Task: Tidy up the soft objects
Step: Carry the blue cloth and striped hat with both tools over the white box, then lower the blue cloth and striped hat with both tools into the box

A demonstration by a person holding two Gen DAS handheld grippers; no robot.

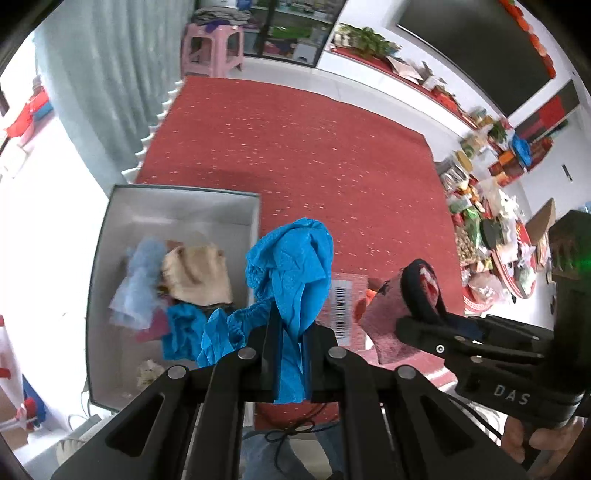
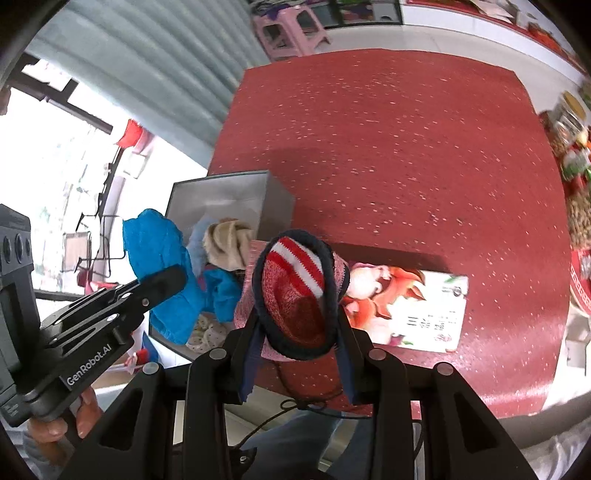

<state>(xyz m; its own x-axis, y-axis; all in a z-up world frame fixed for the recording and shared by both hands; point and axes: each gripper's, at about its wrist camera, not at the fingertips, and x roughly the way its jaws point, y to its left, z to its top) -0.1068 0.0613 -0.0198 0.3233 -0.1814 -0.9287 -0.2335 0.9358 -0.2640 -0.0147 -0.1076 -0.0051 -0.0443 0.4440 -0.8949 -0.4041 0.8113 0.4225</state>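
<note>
Left wrist view: left gripper [image 1: 290, 354], fingers pressed together, pinching a crumpled blue disposable cover [image 1: 291, 266]. Cover sits right between the pads, most of it bunched up above/beyond the tips, a short tail hanging out the near side. It's held up in the air, just right of the grey box [image 1: 177, 206], over the box's right wall and the red bench [image 1: 314, 147].

Inside the box: a beige knit piece [image 1: 197, 275], a pale blue sheer piece [image 1: 138, 284], another blue cover [image 1: 184, 332], something small and floral at the near end [image 1: 149, 371].

Right gripper [image 1: 424, 306] shows at the right of this view, w/ a sock in it.

Right wrist view: right gripper [image 2: 299, 332], fingers a bit apart but clamped on a red knit sock [image 2: 299, 295] w/ white stripes and a dark navy cuff. Sock's open cuff faces the camera, body bulging between and beyond the two fingers, pink part draped to the left. It's lifted off the bench, above a flat printed carton [image 2: 406, 306] lying on the red cloth.

Left gripper [image 2: 162, 280] is at left here, blue cover bulging above its tips, a hand [image 2: 55, 424] on its handle. Box lies behind it, on the bench's left edge. Pink stool [image 2: 288, 29] far back.
</note>
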